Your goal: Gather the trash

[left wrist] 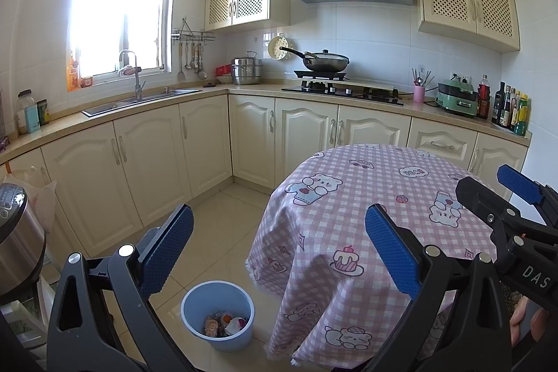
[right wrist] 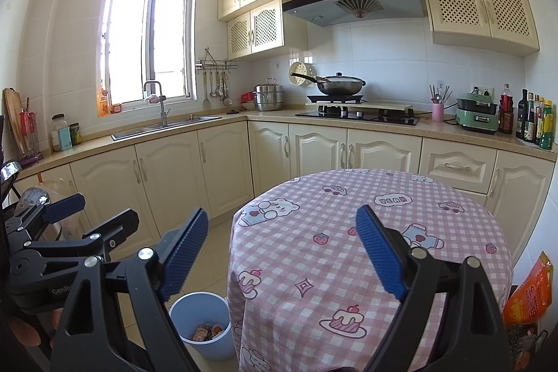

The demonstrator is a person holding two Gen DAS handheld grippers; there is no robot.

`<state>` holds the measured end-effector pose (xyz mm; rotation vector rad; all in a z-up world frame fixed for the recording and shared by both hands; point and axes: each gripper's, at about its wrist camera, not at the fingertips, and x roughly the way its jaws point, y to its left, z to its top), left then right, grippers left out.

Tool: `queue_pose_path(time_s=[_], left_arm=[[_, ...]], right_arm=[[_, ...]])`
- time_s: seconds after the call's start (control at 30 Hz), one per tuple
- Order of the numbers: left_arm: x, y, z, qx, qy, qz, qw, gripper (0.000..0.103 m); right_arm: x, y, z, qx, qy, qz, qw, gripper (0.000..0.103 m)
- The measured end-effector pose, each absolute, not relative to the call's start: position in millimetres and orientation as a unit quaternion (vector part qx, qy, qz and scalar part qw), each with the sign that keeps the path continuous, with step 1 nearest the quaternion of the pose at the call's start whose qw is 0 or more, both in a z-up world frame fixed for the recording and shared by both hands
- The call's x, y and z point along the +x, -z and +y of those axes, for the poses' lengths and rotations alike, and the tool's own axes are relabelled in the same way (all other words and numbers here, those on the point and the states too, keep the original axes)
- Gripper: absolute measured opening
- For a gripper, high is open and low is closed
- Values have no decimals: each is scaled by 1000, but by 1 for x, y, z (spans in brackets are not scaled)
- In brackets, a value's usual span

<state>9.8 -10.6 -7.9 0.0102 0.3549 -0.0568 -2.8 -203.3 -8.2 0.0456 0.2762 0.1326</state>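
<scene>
Kitchen scene, 2 wrist views. 2 handheld grippers appear: the left gripper [left wrist: 279, 250] and the right gripper [right wrist: 282, 253], each with 2 blue ribbed pads spread wide and nothing between them. 1 round table [left wrist: 383, 183] under a pink checked cloth printed with bears and cakes stands in the foreground; no loose item is visible on its top. 1 light-blue bin [left wrist: 218, 316] sits on the tiled floor just beside the table's left side, holding the trash [left wrist: 226, 325], a small heap of crumpled wrappers whose number cannot be counted. The bin lies below and between the left gripper's pads, nearer the left pad; in the right wrist view the bin [right wrist: 202, 323] lies beside the table, below that gripper's left pad, partly hidden by the gripper frame. Behind the table, 1 wok [left wrist: 326, 60] rests on the stove, 1 steel steamer pot [left wrist: 247, 70] to its left. Right of the table, 1 orange package [right wrist: 530, 295] is cut off by the frame edge. The table's base is hidden by the cloth.
</scene>
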Motion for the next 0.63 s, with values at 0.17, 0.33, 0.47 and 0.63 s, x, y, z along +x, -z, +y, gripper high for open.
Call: queue_pose_path(time_s=[0.17,0.33,0.47,0.63], left_arm=[[10,6,-11,6,28,179,983,95],[13,6,-13,9,29,182,983,95],[16,7,-14,9,28,188,982,95],[23,12,-16,13,24,198,980,95]], right_arm=[[-3,8,-203,23,-66,139,988,85],[0,9,-205,25,-65,142,987,85],[3,10,-208,27,-63,144,987,85],[12,15,-211,26,-57,153,986,85]])
